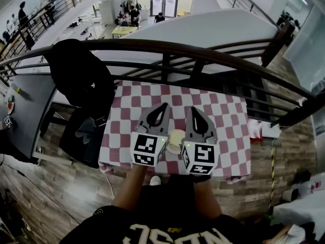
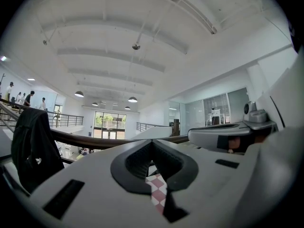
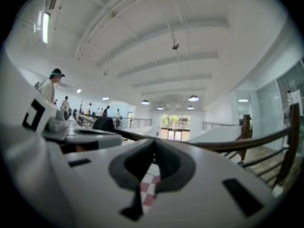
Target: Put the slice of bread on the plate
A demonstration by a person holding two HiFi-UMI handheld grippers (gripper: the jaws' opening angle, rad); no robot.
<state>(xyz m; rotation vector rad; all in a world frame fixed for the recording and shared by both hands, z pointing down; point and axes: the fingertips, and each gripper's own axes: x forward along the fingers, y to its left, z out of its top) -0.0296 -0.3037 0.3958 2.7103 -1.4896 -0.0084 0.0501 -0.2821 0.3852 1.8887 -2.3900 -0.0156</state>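
Both grippers hover side by side over the near half of a table with a red-and-white checked cloth point(image 1: 228, 111). My left gripper point(image 1: 163, 106) and my right gripper point(image 1: 193, 110) point level toward the railing, each with its jaws shut and nothing between them. Between their bodies a pale round thing point(image 1: 175, 138) lies on the cloth, cream on top with a white rim; it is mostly hidden, so I cannot tell bread from plate. In the left gripper view the left gripper point(image 2: 152, 143) shows only a sliver of cloth below its tips. The right gripper view shows the right gripper point(image 3: 153, 141) the same way.
A dark railing point(image 1: 167, 50) runs behind the table's far edge, with an open drop to a lower floor beyond. A black jacket point(image 1: 81, 75) hangs over a chair left of the table. A white object point(image 1: 260, 131) sits off the table's right edge. A grey desk point(image 1: 25, 100) stands far left.
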